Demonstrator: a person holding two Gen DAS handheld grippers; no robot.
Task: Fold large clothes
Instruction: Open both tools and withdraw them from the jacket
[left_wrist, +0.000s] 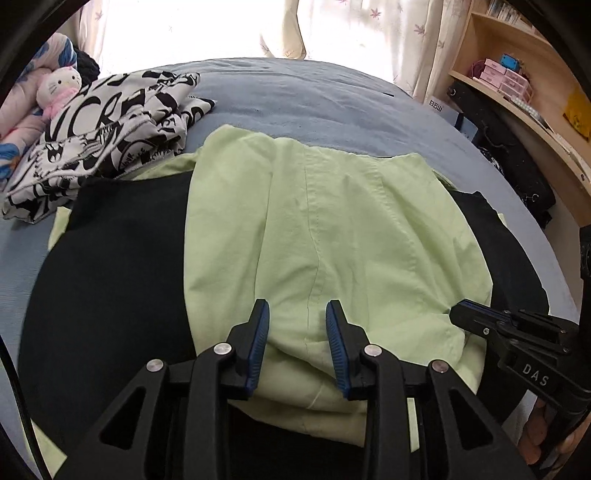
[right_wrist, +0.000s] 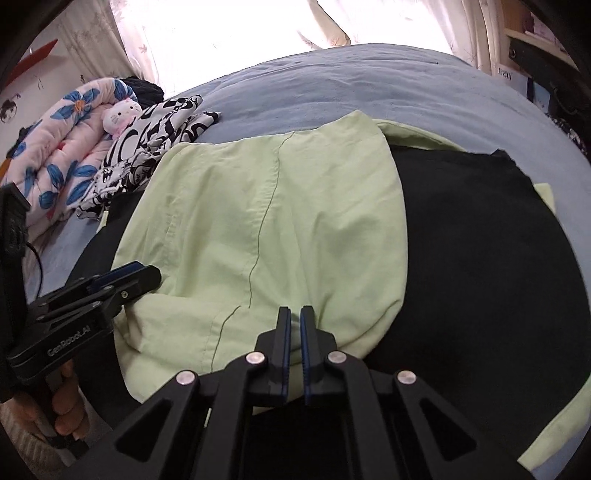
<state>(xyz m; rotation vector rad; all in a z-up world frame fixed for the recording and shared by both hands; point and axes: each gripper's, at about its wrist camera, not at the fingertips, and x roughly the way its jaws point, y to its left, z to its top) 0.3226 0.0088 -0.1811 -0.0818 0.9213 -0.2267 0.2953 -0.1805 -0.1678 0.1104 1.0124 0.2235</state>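
Observation:
A light green garment (left_wrist: 314, 203) (right_wrist: 258, 203) lies folded over a wider black garment (left_wrist: 110, 258) (right_wrist: 480, 258) on the bed. My left gripper (left_wrist: 297, 306) (right_wrist: 147, 271) hovers over the green cloth's near end. Its jaws stand apart astride the centre seam, and the pads are not pressing on anything. My right gripper (right_wrist: 295, 310) (left_wrist: 458, 310) has its tips at the green cloth's near right edge. Its jaws are almost together, and wrinkles in the fabric run to the tips. A hand (right_wrist: 64, 402) holds the left gripper's handle.
The blue bedsheet (left_wrist: 295, 96) (right_wrist: 332, 81) stretches beyond the garments. A black-and-white printed cloth (left_wrist: 103, 129) (right_wrist: 159, 129), a white plush cat (left_wrist: 59, 88) (right_wrist: 120, 114) and a floral quilt (right_wrist: 66, 147) lie at far left. A wooden shelf (left_wrist: 517, 74) stands to the right, with curtains behind.

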